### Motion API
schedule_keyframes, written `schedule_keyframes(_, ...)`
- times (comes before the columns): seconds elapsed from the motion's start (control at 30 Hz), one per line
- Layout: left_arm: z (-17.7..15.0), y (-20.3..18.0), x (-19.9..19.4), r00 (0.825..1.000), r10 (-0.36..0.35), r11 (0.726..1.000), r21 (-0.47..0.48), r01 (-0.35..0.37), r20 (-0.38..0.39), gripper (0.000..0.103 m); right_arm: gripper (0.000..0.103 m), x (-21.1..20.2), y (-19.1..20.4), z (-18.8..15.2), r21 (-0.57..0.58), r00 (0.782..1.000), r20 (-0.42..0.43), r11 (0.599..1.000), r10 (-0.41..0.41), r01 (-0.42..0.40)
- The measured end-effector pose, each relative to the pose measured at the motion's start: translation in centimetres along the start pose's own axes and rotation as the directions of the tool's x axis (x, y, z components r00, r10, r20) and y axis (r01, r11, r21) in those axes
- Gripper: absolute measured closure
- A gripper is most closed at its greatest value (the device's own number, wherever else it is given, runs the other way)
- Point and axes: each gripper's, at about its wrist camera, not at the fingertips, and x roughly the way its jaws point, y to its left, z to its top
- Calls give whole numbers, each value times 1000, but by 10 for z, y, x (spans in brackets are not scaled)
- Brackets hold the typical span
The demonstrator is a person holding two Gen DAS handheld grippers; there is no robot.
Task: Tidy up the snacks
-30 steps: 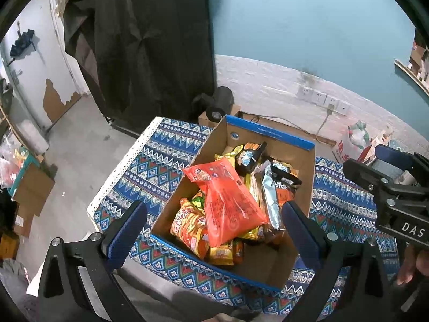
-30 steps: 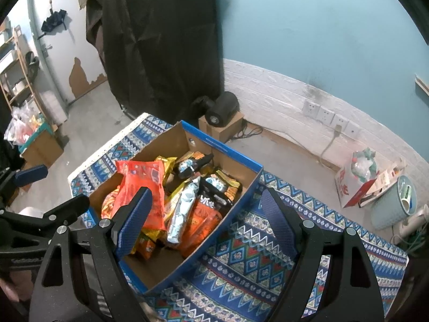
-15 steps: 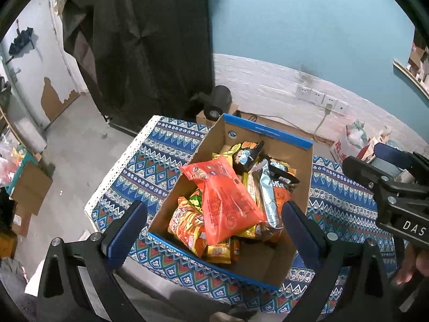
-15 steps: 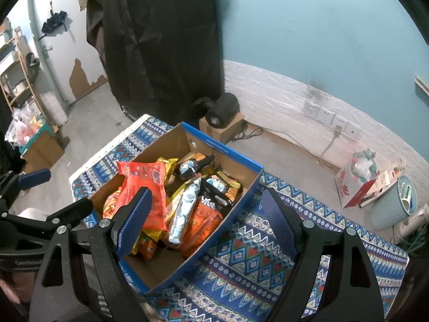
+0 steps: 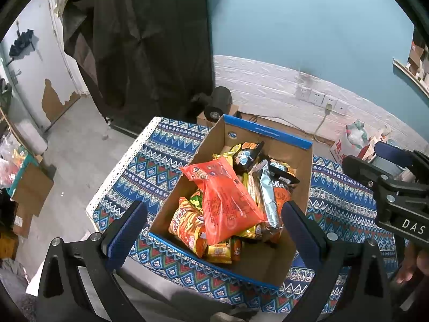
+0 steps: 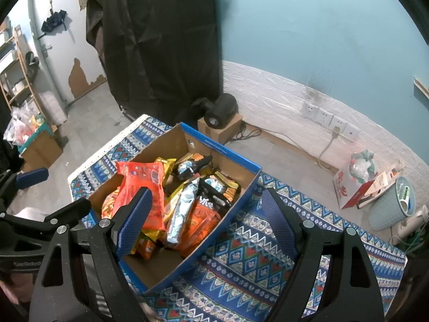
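A cardboard box with a blue rim (image 5: 268, 134) (image 6: 230, 155) sits on a patterned blue tablecloth (image 5: 166, 155) (image 6: 257, 257). It holds several snack packets. A large orange-red bag (image 5: 225, 196) (image 6: 144, 187) lies on top, beside a silver packet (image 5: 268, 196) (image 6: 182, 214) and black packets (image 5: 246, 153) (image 6: 214, 187). My left gripper (image 5: 214, 233) is open and empty, above the box's near edge. My right gripper (image 6: 206, 222) is open and empty, above the box's right side. Each gripper shows at the edge of the other's view.
A black curtain (image 5: 150, 48) hangs behind the table. A black roll on a small carton (image 6: 222, 110) stands on the floor past the box. Wall sockets (image 6: 327, 118), a pale bin (image 6: 391, 206) and a bag of items (image 6: 356, 177) lie at right. Cartons (image 5: 29, 187) stand at left.
Both views have drifted slightly; the box sits a little nearer and more centred. Both grippers stay open and empty.
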Motion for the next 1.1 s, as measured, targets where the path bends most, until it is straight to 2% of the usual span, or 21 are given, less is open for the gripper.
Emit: schedule_keyframes(1.1, -1, -5, -3, 1000, -7, 1000, 7, 7, 5, 2, 20, -2, -4, 0, 0, 1000, 3, 1000, -8, 8)
